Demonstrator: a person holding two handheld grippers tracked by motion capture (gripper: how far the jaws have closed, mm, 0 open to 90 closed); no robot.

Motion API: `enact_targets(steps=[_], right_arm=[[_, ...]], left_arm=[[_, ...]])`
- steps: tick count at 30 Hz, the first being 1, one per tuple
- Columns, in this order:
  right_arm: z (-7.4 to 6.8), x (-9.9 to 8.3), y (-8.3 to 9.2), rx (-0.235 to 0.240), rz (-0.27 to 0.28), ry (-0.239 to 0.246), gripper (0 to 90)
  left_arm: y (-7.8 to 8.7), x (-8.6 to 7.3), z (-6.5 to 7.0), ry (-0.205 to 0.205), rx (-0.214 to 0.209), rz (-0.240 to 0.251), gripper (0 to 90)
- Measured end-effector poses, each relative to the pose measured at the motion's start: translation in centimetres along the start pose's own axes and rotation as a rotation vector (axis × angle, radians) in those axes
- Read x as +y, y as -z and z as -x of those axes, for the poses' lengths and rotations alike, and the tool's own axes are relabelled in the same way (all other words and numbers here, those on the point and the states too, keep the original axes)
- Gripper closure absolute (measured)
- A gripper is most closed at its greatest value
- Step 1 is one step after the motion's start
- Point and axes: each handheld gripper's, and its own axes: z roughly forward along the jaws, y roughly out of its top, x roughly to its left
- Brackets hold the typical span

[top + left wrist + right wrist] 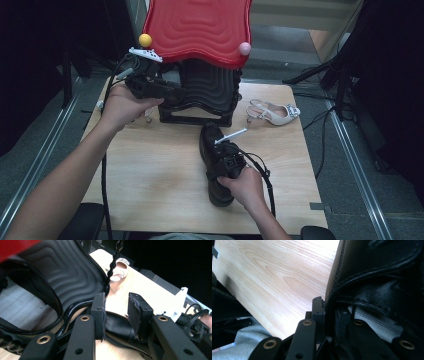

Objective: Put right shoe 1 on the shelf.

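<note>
Tongs in the person's right hand (pixel 231 162) are clamped on the black shoe (pixel 216 165); the right gripper view shows the two pads pinching the stitched rim of the shoe's collar (pixel 332 302), one pad outside the leather and one inside the opening; no gap is visible between pads and leather. That shoe lies on the pale wooden surface (pixel 150 170), roughly at its middle, its toe pointing toward the stand and its heel toward the person, with the right hand (pixel 247 187) over its heel end.

Left tongs (pixel 175 94) are held up off the surface beside the black ribbed stand (pixel 207 92); in the left gripper view their pads (pixel 100 312) stand apart with nothing between them, and the wood and the black shoe (pixel 117 326) show through the gap; so these tongs are open, gripping nothing. The left hand (pixel 122 105) holds them just at the left flank of the stand, close to its glossy black base.

Above the stand sits a red wavy top (pixel 197 27), with a yellow ball (pixel 145 40) at one front corner and a pink ball (pixel 244 48) at the other; a white strappy sandal (pixel 272 112) lies on the surface to the right of the stand, well apart from the black shoe.
</note>
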Motion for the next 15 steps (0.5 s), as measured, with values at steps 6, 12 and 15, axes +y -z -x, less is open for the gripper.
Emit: enact_targets(steps=[6, 12, 15], right_arm=[[0.8, -0.1, 1.3, 0.023, -0.004, -0.006, 87.0], [1.3, -0.2, 2.8, 0.036, 0.020, -0.004, 87.3], [1.9, -0.2, 4.3, 0.057, 0.067, -0.013, 87.4]], left_arm=[[0.2, 1.3, -0.2, -0.016, 0.015, -0.004, 73.4], [0.5, 2.1, -0.6, -0.022, 0.015, -0.010, 85.6], [0.9, 2.8, -0.6, -0.032, 0.022, 0.006, 90.0]])
